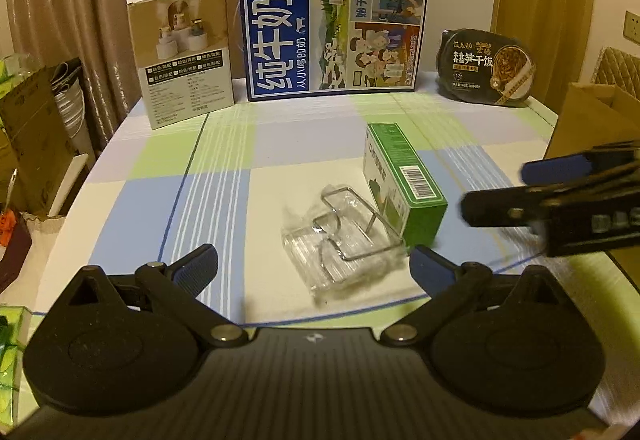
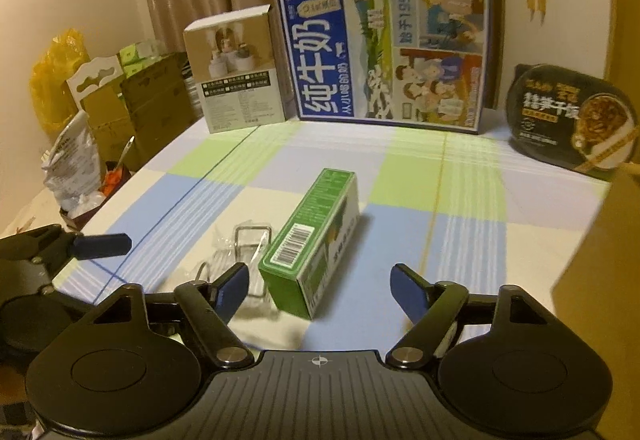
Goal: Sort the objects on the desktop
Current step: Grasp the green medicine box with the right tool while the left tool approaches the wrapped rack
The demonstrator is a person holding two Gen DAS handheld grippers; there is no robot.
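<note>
Left wrist view: left gripper (image 1: 314, 266) wide open and empty, aimed at the wire rack (image 1: 344, 236) in clear wrap, which touches the green box (image 1: 404, 184) mid-table; close on the wire, not the film. Right wrist view: right gripper (image 2: 318, 290) part open, empty, straddling the box's near end; only here does the gap beside each pad show, so centre first.

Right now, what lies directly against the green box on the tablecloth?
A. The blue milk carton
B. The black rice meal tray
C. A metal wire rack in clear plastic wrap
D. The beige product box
C: the wire rack in clear plastic wrap lies right beside the green box at mid-table, while the milk carton, beige product box and rice meal tray stand along the far edge.
</note>
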